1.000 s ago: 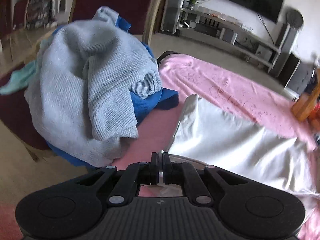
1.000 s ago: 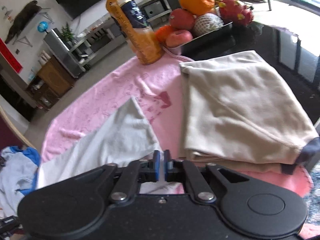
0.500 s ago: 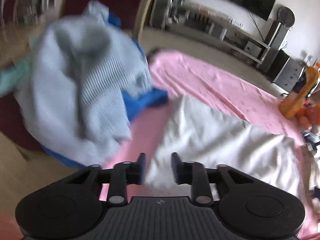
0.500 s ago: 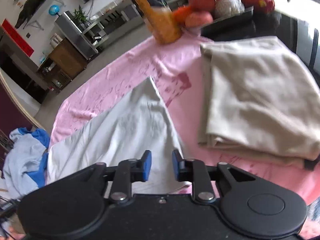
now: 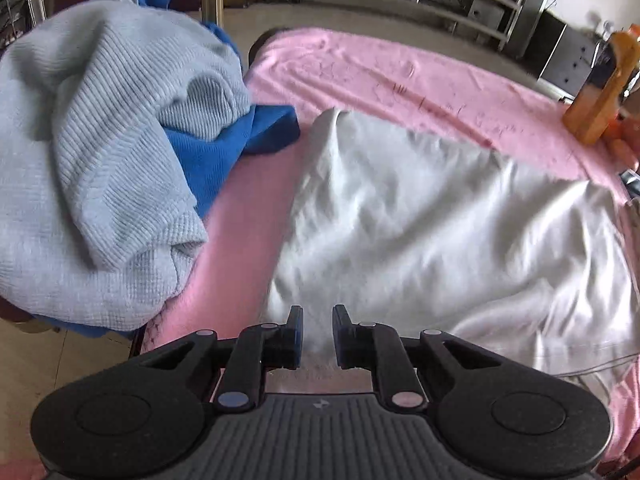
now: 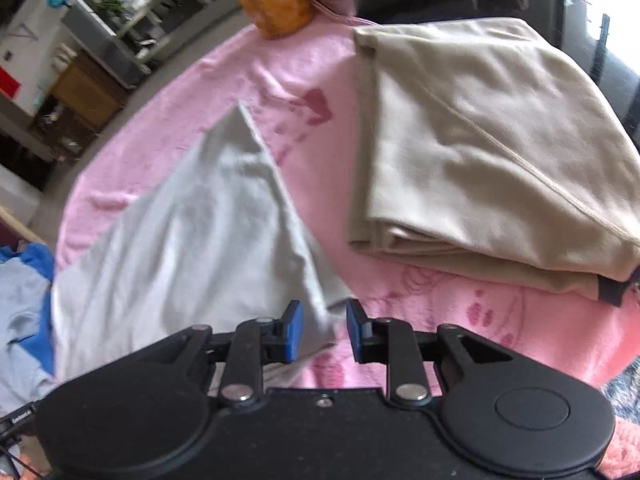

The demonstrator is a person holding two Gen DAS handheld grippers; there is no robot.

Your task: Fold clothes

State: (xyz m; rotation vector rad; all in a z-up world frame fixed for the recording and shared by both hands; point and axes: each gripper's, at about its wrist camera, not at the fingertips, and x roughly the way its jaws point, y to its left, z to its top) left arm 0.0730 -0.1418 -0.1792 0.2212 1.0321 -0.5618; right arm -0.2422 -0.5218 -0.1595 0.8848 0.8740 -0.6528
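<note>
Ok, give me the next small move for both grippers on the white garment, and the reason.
Probably lower both and close on the near edge. The left gripper and right gripper stand open over the white garment, gripping nothing, and it lies spread and unfolded on the pink cloth.

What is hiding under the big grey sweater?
A blue garment pokes out from under the grey sweater. How much of it is there, and anything else below, is covered.

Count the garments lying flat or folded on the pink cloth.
2. A white garment lies spread near both grippers, and a beige garment sits folded to its right. The grey and blue clothes heaped at the left edge are not counted; more may lie beneath that heap.
</note>
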